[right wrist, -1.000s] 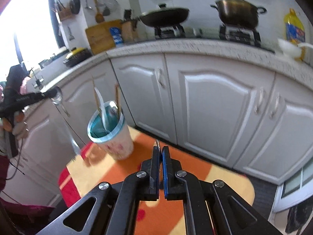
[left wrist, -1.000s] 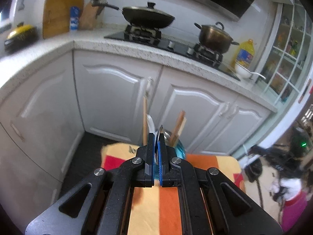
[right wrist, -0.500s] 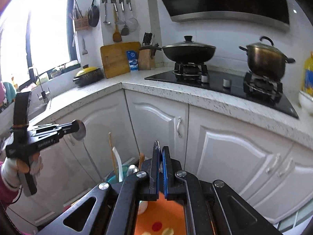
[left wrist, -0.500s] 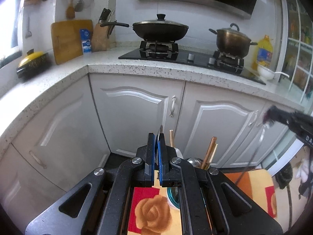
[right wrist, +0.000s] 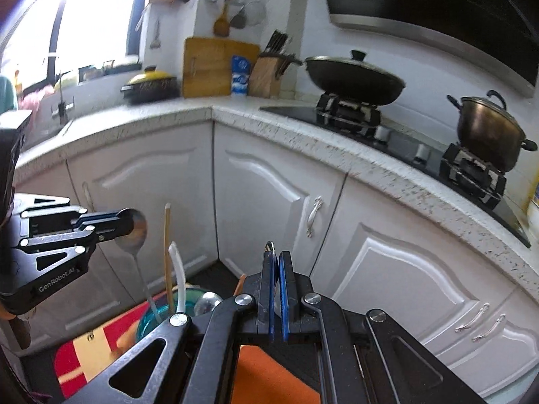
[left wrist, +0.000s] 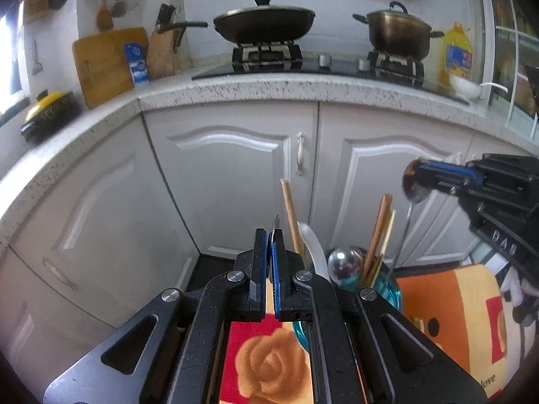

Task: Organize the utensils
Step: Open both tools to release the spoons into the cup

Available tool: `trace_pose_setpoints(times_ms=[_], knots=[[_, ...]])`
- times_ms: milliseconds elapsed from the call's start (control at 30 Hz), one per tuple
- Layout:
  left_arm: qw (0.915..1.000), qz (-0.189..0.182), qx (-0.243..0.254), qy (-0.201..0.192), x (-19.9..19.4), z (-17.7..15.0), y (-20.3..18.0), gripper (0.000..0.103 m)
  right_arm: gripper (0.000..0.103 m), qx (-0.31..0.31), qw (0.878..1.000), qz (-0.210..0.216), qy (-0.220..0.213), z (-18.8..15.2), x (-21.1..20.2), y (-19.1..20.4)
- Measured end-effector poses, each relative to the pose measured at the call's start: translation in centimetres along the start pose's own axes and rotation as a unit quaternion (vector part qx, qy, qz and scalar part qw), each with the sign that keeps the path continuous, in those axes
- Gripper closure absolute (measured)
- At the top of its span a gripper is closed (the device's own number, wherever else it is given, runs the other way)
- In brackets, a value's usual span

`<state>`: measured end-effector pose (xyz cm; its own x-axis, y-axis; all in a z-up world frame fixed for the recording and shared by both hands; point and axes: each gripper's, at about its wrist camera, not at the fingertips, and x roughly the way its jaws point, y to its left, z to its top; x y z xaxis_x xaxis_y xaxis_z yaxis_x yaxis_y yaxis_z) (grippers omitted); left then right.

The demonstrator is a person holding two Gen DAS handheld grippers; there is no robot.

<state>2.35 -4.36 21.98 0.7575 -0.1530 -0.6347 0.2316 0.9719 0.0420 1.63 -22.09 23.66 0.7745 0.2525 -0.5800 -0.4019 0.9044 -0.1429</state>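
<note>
At the bottom centre of the left wrist view, the left gripper (left wrist: 271,235) has its jaws pressed together on the bowl of a metal spoon (left wrist: 277,224), whose thin rim pokes up just above the blue pads. Just behind and to the right of it stands a teal-rimmed utensil cup (left wrist: 390,294) on a red, orange and yellow patterned cloth (left wrist: 448,303) that covers the tabletop. Out of the cup rise wooden chopsticks (left wrist: 291,213), a white plastic spoon (left wrist: 315,249), the round bowl of a steel ladle (left wrist: 343,264) and a second pair of wooden sticks (left wrist: 379,235). At the right edge of that view the right gripper (left wrist: 416,181) reaches in, jaws pinching the bowl of a second metal spoon (left wrist: 409,188), whose thin handle hangs down toward the cup's rim; whether its tip is inside the cup is hard to tell. In the right wrist view the right gripper (right wrist: 277,256) fills the bottom centre, jaws tight on that spoon's edge, while the left gripper (right wrist: 126,224) enters from the left side, holding its spoon (right wrist: 136,232) with the handle slanting down toward the cup (right wrist: 158,316) at lower left. Behind everything run white cabinet doors (left wrist: 232,175) under a speckled kitchen counter (left wrist: 303,89), with a lidded wok (left wrist: 264,22) and a brass-coloured pot (left wrist: 397,32) on the hob, and a cutting board (left wrist: 107,60) leaning at the upper left.
</note>
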Motion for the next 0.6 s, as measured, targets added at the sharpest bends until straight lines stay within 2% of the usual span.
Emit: trace_pose_setpoints(times_ms=[233, 400, 433, 500, 600], knots=[[0.9995, -0.013, -0.01, 0.028, 1.0, -1.6, -0.7, 0.101, 0.099, 0.019, 0.998, 0.037, 0.047, -2.6, 1.6, 0.4], [0.9977, -0.037, -0.035, 0.045, 0.9, -2.2, -0.6, 0.1, 0.096, 0.075, 0.994, 0.062, 0.042, -3.6, 1.2, -0.9], [0.9975, -0.039, -0.038, 0.045, 0.8, -2.2, -0.6, 0.097, 0.094, 0.086, 0.993, 0.065, 0.041, -3.7, 0.9, -1.3], [0.9974, -0.042, -0.044, 0.041, 0.3, -2.2, -0.5, 0.088, 0.079, 0.096, 0.992, 0.068, 0.039, -3.9, 0.3, -1.5], [0.996, -0.053, -0.061, 0.039, -0.4, -2.2, -0.1, 0.064, 0.078, 0.107, 0.991, 0.071, 0.041, -4.0, -0.4, -1.9]])
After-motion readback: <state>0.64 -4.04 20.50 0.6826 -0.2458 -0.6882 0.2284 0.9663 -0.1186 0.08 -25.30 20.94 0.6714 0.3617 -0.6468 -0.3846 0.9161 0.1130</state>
